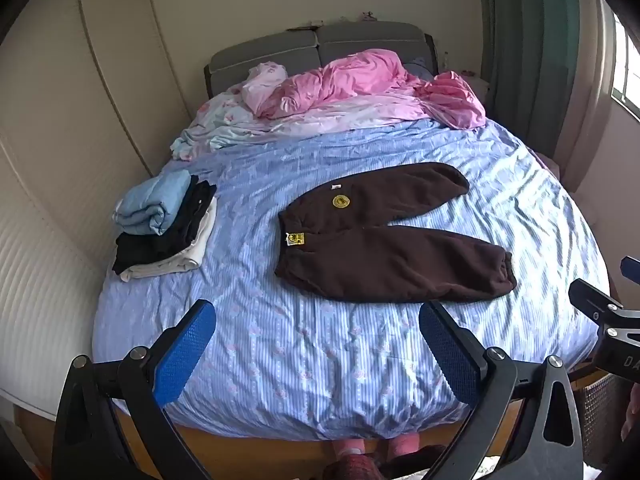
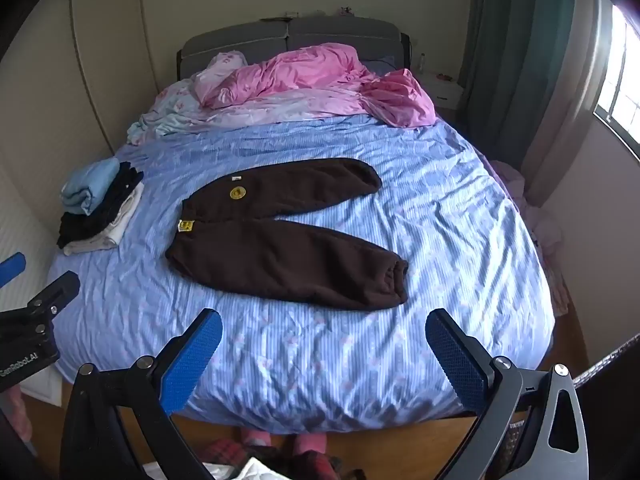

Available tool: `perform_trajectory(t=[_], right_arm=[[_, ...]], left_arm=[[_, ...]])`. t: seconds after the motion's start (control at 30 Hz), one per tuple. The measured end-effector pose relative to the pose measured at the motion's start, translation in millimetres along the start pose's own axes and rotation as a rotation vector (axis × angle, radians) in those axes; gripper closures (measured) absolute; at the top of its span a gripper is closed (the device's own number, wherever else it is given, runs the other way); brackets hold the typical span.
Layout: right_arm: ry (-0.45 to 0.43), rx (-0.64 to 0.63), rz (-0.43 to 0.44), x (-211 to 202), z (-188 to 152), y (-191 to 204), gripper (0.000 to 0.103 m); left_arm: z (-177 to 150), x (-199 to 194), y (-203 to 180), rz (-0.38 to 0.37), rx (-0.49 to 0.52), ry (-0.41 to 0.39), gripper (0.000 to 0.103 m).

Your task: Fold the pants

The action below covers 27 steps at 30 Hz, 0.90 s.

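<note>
here both tools hang over the foot of the bed, tilted down, nothing between the pads. left tool (image 1: 316, 344): fingers wide apart, blue pads facing each other, empty. right tool (image 2: 324, 354): same, spread wide, empty; its tip also shows at the right edge of the left view.

pants (image 1: 394, 236): dark brown, laid flat on the bed (image 1: 304, 360) just beyond both tools, not touching them. waistband to the left, two legs spread to the right in a v. yellow round patch on the far leg near the waist, yellow tag at the waistband.

stack (image 1: 168, 224) of folded clothes left of the pants, apart from them: light blue on top, black, white below. pink bedding (image 1: 360, 80) crumpled at the headboard.
</note>
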State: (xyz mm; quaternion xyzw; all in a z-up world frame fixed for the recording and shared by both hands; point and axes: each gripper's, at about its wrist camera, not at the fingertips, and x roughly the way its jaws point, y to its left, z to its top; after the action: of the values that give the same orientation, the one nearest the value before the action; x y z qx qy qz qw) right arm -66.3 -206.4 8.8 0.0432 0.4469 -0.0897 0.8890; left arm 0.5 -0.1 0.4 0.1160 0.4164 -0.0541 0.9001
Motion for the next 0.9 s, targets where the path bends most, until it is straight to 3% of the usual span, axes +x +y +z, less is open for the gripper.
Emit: perform_trajectory(t=[0.33, 0.9], right_arm=[[-0.007, -0.001, -0.004, 0, 1, 0, 0.000], [-0.018, 0.000, -0.015, -10, 4, 4, 0.000]], left_arm=[[8, -3, 10, -0.028, -0.061, -0.037, 0.000], [8, -14, 6, -0.052, -0.032, -0.078, 0.000]])
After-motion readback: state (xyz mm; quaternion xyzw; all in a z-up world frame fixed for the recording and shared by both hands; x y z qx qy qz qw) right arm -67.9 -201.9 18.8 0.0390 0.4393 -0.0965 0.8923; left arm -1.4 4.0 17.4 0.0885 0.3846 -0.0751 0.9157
